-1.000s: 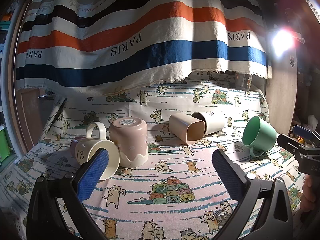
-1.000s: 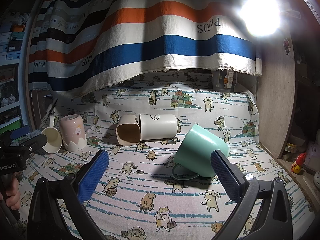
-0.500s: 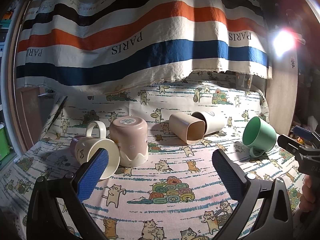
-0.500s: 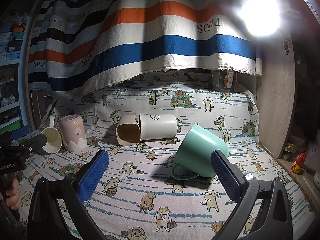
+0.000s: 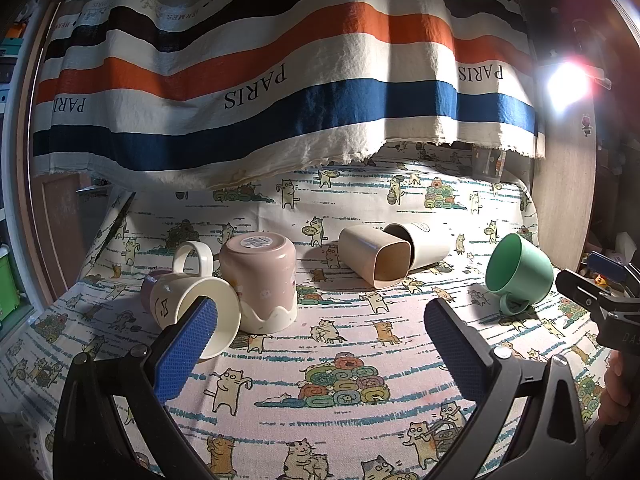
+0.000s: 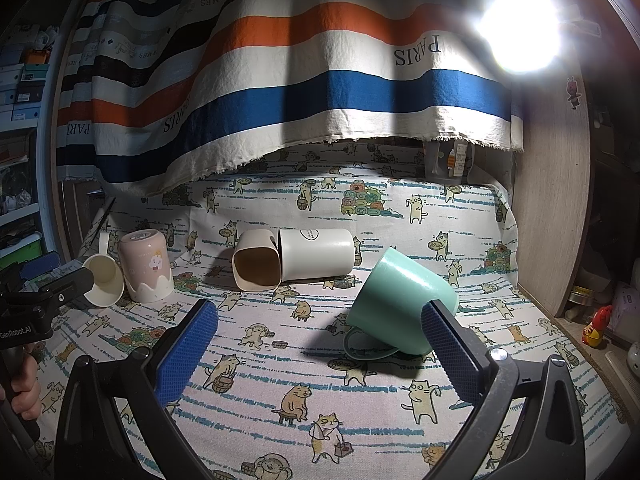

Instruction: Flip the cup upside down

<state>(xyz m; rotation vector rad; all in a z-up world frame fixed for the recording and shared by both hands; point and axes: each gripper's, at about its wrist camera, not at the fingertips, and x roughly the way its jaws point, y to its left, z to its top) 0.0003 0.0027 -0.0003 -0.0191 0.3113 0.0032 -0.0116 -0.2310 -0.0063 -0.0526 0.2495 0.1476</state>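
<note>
Nothing has shifted across the last second: both grippers hover with jaws spread wide and empty, so the flip has not begun. The left gripper [image 5: 320, 336] faces a cream mug [image 5: 192, 312] lying on its side at 9 o'clock. The right gripper [image 6: 320, 336] has the green cup [image 6: 400, 308] on its side at 2 o'clock, near its right finger.

Across the back, a striped cloth [image 5: 280, 92] lettered PARIS, hanging down over a cat-print tablecloth [image 5: 340, 360]. At upper right, a glaring lamp [image 6: 520, 30] above a wooden side panel [image 6: 548, 220] with a small sticker [image 6: 573, 92]. Beyond the panel, a red figurine [image 6: 596, 326]. Far left, stacked boxes [image 6: 24, 80] on shelves.
</note>
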